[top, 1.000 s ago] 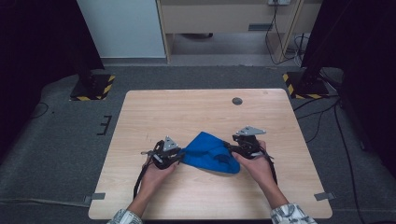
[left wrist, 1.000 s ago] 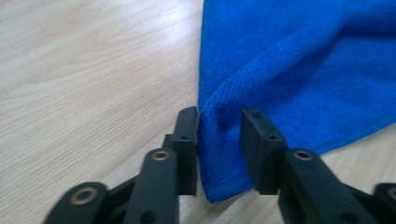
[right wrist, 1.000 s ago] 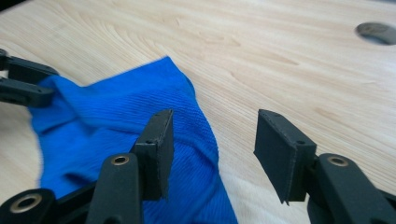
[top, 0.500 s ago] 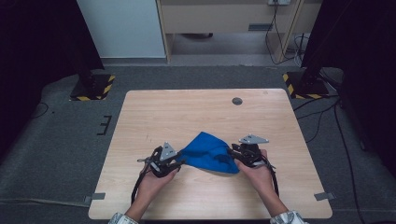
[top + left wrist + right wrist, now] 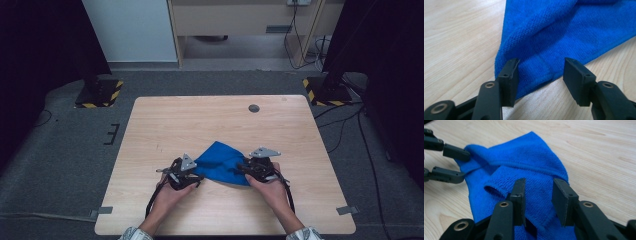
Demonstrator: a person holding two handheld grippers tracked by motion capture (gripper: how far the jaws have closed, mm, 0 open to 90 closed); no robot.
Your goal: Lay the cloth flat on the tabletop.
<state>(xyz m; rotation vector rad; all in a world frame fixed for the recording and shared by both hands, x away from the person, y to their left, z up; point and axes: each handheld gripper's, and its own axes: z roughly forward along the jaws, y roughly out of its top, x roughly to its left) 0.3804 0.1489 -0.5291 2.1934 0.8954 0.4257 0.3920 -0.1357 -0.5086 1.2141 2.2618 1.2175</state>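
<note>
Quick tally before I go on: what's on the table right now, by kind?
Blue cloth: 1
Tongs: 2, left tongs and right tongs, both at the cloth
Round dark grommet in the table: 1
Total: 4

Both tongs are matte black. The left tongs (image 5: 192, 172) and the right tongs (image 5: 248, 167) each carry a grey three-cornered plate on top and trail a black cable. Brass-coloured rivets sit at the jaw pivots; the flat rectangular pads (image 5: 510, 76) have small screw holes. Light patterned sleeve cuffs (image 5: 131, 234) show at the person's wrists.
</note>
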